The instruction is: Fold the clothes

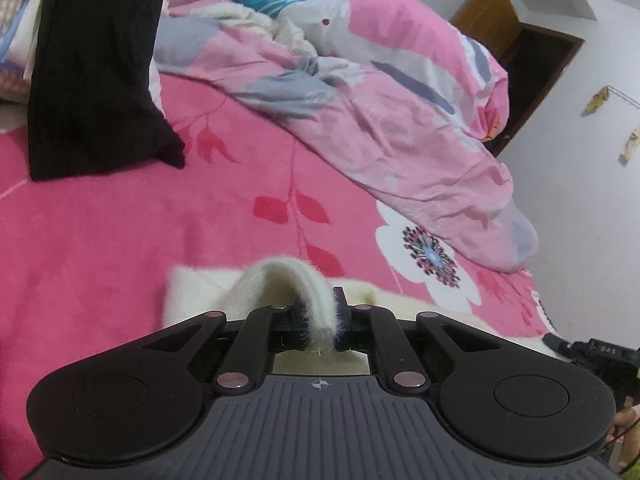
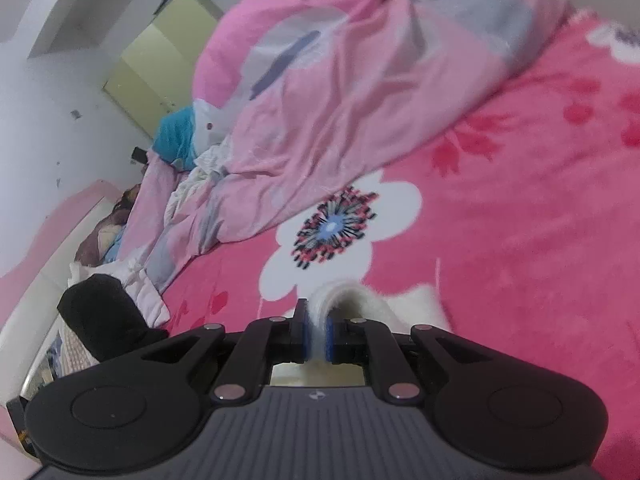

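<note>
Bed [image 1: 120, 232], pink floral blanket: cream fuzzy garment [image 1: 192, 292] lies on it at near edge, crumpled quilt [image 1: 400, 120] beyond. Step, by my reading: carry pinched edge over for fold; keep both hands level, fabric taut. Left tool [image 1: 320, 320] clamped tight on cream edge. Right tool [image 2: 318, 332] likewise nearly closed, pinching same garment.
</note>
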`<act>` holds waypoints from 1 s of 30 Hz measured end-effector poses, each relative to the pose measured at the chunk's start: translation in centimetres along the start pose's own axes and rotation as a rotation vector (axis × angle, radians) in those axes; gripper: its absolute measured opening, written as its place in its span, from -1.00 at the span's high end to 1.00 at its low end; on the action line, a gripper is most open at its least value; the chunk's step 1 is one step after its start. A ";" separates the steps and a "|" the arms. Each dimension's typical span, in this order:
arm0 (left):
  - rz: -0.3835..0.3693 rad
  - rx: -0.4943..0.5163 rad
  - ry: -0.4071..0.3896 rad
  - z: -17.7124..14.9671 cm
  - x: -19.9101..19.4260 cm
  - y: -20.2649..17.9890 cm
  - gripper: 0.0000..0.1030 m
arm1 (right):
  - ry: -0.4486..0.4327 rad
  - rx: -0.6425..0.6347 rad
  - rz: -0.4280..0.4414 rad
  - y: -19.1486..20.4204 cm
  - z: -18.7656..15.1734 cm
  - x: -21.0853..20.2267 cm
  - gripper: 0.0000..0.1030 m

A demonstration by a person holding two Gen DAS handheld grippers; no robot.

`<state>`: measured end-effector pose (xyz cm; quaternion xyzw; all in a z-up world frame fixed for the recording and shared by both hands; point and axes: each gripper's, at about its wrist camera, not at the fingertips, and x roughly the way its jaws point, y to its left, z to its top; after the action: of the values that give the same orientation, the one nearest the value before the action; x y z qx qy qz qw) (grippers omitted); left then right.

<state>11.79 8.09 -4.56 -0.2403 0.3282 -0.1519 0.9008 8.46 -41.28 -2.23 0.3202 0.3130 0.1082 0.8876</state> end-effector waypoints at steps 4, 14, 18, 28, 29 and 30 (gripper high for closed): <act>-0.001 -0.017 0.011 0.2 0.9 0.4 0.86 | 0.015 0.055 0.013 -1.5 0.0 1.2 0.83; -0.175 -0.392 0.048 0.8 2.4 5.0 0.76 | 0.087 0.511 0.260 -8.1 0.6 3.3 0.52; -0.248 -0.566 0.028 0.5 2.8 6.7 0.67 | 0.063 0.716 0.371 -10.5 -0.1 4.0 0.33; -0.276 -0.630 -0.029 0.5 2.5 7.1 0.45 | -0.099 0.792 0.369 -11.7 -0.7 1.9 0.12; -0.279 -0.635 -0.049 0.5 2.3 7.1 0.37 | -0.101 0.772 0.370 -11.4 -0.6 1.7 0.12; -0.273 -0.638 -0.087 0.5 1.9 7.2 0.32 | -0.102 0.756 0.370 -11.1 -0.4 1.5 0.12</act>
<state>14.39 13.50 -9.05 -0.5577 0.2851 -0.1505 0.7649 9.26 -49.07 -10.26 0.6789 0.2235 0.1271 0.6877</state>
